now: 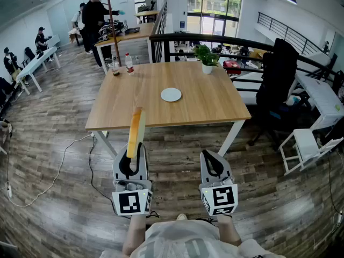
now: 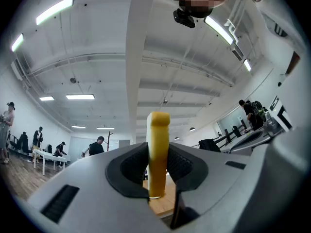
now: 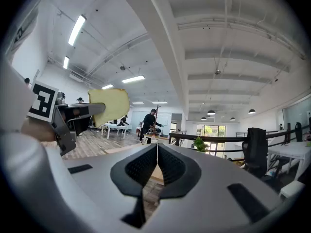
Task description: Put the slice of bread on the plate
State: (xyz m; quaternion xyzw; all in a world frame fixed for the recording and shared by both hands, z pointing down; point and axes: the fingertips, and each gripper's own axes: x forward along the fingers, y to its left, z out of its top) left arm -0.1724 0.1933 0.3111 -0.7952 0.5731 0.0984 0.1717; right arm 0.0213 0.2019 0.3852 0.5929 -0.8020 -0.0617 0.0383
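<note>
My left gripper [image 1: 133,156] is shut on a slice of bread [image 1: 135,131], held on edge and sticking up toward the table's near edge. In the left gripper view the bread [image 2: 158,154] stands upright, pinched between both pads, with my left gripper [image 2: 158,171] tilted upward. The small white plate [image 1: 171,94] lies near the middle of the wooden table [image 1: 204,104], well ahead of both grippers. My right gripper [image 1: 214,164] is shut with nothing in it; its pads meet in the right gripper view [image 3: 157,166], where the bread [image 3: 109,106] shows at the left.
A potted plant [image 1: 207,58] stands at the table's far right edge; a bottle [image 1: 129,63] and a cup [image 1: 115,70] stand at its far left corner. A black office chair [image 1: 277,82] and a white chair [image 1: 306,147] stand to the right. Cables [image 1: 59,168] run over the floor at left.
</note>
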